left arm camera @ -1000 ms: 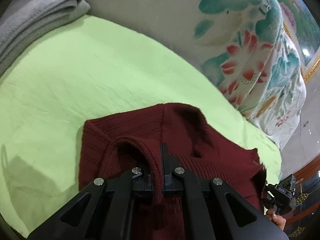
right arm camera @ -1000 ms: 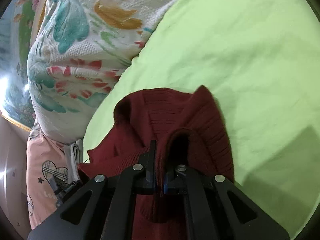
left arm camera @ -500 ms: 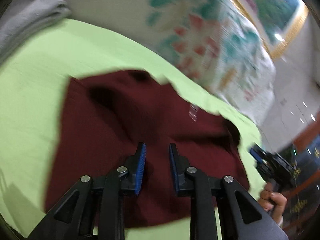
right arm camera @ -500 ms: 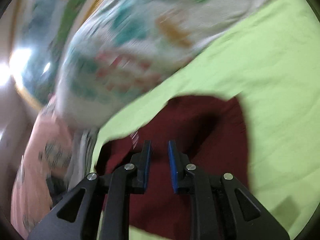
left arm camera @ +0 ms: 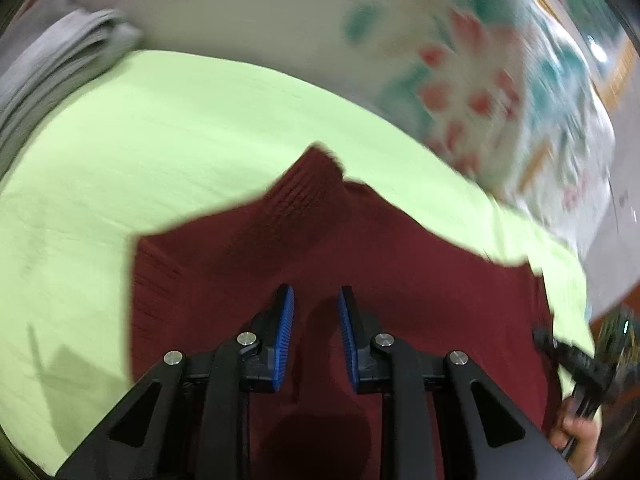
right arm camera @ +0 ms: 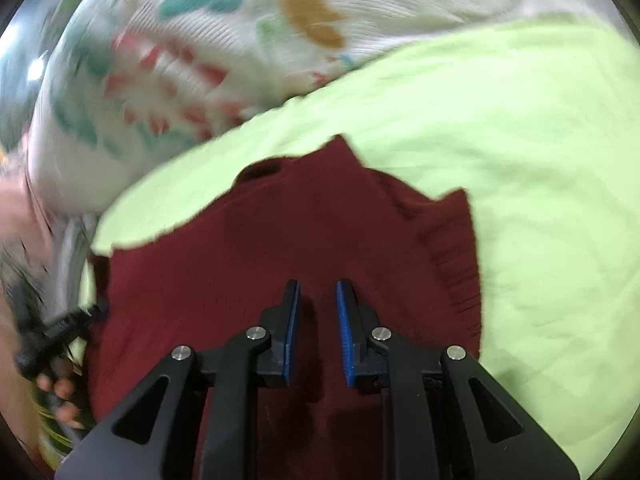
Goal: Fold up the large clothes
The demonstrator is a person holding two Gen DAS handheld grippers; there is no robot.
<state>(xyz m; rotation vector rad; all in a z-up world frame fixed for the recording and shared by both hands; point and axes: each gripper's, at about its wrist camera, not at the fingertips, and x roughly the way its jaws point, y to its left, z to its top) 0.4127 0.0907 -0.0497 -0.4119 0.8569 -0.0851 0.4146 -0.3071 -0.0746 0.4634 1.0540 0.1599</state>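
Surface: lime-green bed sheet (left arm camera: 168, 168).
Surroundings: floral quilt (right arm camera: 208, 64), folded grey blanket (left arm camera: 52, 64).
Sweater: maroon sweater (left arm camera: 400, 264) lies flat on the sheet.
Your tongs: left tongs (left arm camera: 315, 334) and right tongs (right arm camera: 317, 330) slightly parted, empty.

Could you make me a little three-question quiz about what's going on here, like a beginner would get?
1. True or false: the left hand-held gripper is clamped on the maroon sweater.
2. What does the sweater lie on?
A. a light green sheet
B. a wooden floor
C. a blue plastic tray
3. Fill in: the folded pile at the far left edge of the left wrist view is ____ in colour.

Key
1. False. The blue pads stand apart with no fabric between them; the right hand-held gripper looks the same.
2. A.
3. Grey: a stack of folded grey cloth beside the floral quilt.
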